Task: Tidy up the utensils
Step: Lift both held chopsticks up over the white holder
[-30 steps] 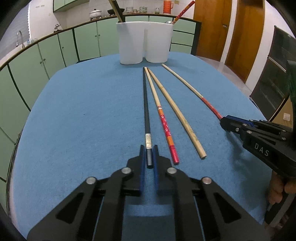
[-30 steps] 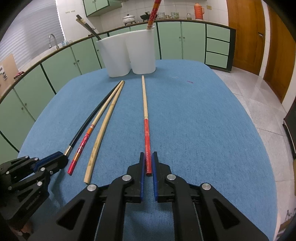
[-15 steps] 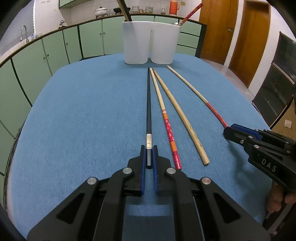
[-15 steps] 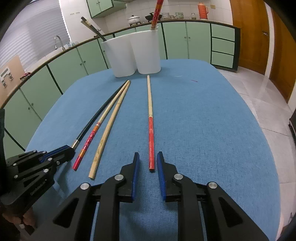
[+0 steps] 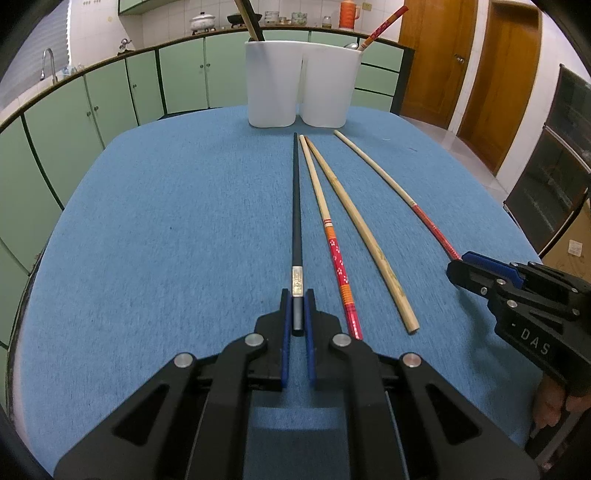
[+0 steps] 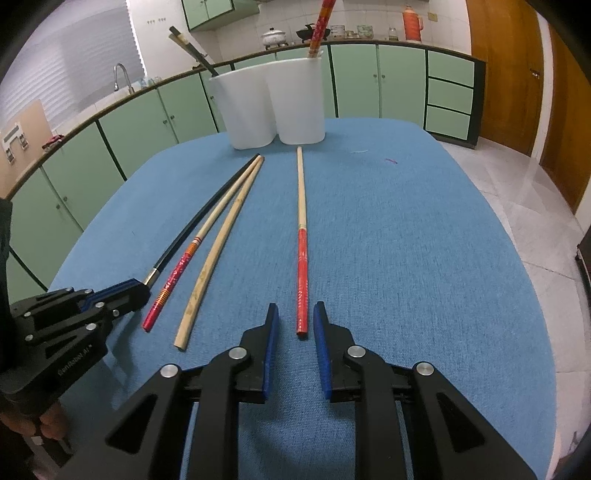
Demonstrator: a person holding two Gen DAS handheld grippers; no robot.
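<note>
- Four chopsticks on the blue bench (image 5: pixel 147 221), all running from the lower part of the frame up toward the white holder (image 5: pixel 301 83) at top centre of the left wrist view.
- Leftmost: black chopstick (image 5: pixel 296 206), silver-banded near end lying between the left gripper (image 5: pixel 297 308) blue pads, narrow gap, pads right against it or nearly so; cannot tell whether actually pinched.
- Just right of it: red-patterned chopstick (image 5: pixel 334 251), pale far half, far tip almost touching the black one's tip.
- Next right: plain bamboo chopstick (image 5: pixel 354 221), angled slightly, near end at lower centre-right.
- Farthest right, well apart from the other three: red-ended chopstick (image 6: pixel 301 258), centred in the right wrist view, red end lying between the right gripper (image 6: pixel 295 325) fingers.
- Right fingers (image 6: pixel 320 332) spread wide open, clear space on both sides of the red end, holding nothing.
- Right gripper also seen at the right edge of the left wrist view, tips at the red end; left gripper seen at lower left of the right wrist view, tips at the black chopstick's silver band.
- Holder with two compartments: dark chopsticks (image 6: pixel 192 50) leaning out of the left one, another red chopstick (image 6: pixel 319 26) standing in the right one.
- Green cabinets (image 5: pixel 110 92) behind the bench, across the upper frame.
</note>
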